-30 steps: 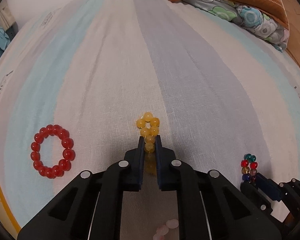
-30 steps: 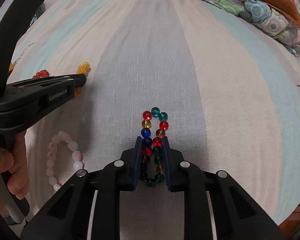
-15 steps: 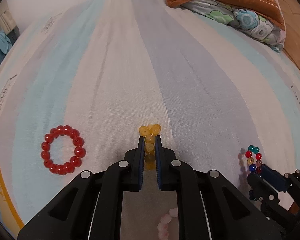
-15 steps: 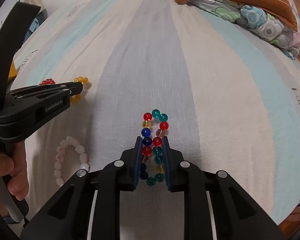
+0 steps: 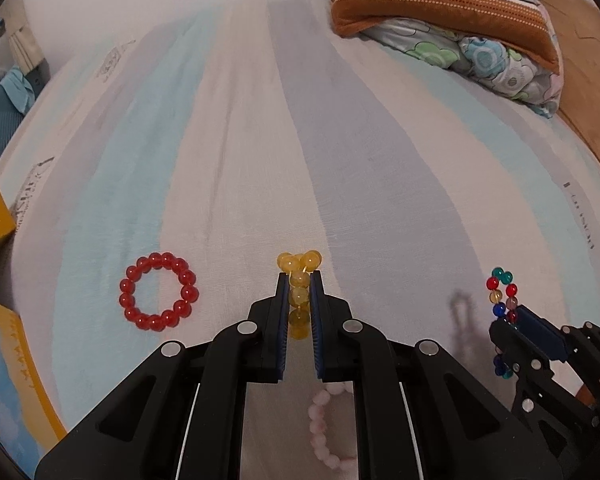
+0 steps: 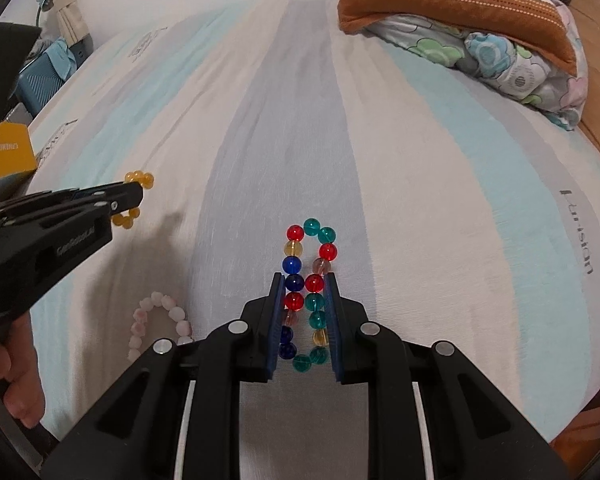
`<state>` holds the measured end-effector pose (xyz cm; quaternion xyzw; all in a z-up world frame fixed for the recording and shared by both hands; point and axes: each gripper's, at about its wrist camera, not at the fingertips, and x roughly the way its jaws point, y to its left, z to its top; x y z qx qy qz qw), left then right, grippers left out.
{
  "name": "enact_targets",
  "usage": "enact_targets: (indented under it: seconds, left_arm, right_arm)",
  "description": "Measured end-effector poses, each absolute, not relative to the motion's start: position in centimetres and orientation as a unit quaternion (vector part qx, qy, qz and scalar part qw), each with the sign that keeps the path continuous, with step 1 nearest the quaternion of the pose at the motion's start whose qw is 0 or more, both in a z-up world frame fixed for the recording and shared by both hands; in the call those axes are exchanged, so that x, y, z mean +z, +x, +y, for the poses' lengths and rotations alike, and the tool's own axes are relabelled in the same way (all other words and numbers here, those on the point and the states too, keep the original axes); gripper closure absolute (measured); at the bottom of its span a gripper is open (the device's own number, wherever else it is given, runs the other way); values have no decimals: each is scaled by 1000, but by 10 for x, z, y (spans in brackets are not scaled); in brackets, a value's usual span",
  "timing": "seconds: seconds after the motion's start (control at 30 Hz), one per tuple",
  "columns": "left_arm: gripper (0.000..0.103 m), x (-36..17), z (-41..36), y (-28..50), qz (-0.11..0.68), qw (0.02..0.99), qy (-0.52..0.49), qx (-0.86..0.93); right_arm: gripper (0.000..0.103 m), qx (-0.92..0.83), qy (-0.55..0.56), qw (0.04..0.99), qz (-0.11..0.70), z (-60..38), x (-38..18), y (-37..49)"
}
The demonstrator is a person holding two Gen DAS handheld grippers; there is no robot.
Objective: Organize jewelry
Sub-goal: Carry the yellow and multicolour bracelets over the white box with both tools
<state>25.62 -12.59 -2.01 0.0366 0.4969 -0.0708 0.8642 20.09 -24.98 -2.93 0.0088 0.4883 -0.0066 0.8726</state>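
My left gripper (image 5: 299, 276) is shut on a yellow bead bracelet (image 5: 299, 266) and holds it above the striped bedsheet; it also shows in the right wrist view (image 6: 134, 200). My right gripper (image 6: 303, 278) is shut on a multicolored bead bracelet (image 6: 308, 256), squeezed into a long loop and lifted off the sheet; it shows at the right of the left wrist view (image 5: 502, 292). A red bead bracelet (image 5: 158, 291) lies flat on the sheet to the left. A pink bead bracelet (image 6: 158, 320) lies on the sheet between the grippers, partly hidden under my left gripper (image 5: 328, 428).
Folded bedding and an orange-striped pillow (image 5: 448, 12) sit at the far right corner. A yellow box (image 6: 10, 154) and a blue case (image 6: 40, 76) stand beyond the bed's left edge. The wooden bed frame (image 5: 592, 80) runs along the right.
Both grippers have lifted with their bracelets held. The yellow bracelet has pulled deeper between the left jaws. The view has pulled back, showing more of the bed.
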Motion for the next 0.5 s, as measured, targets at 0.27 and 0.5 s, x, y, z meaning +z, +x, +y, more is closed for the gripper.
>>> enact_targets:
  seconds: [0.27,0.5]
  left_arm:
    - [94,2,-122,232,484,871,36,-71]
    - [94,19,-110,212,476,877,27,-65]
  right_arm:
    - [85,-15,6,881,473,-244,-7,186]
    - [85,-17,5,887,462,-232,13,174]
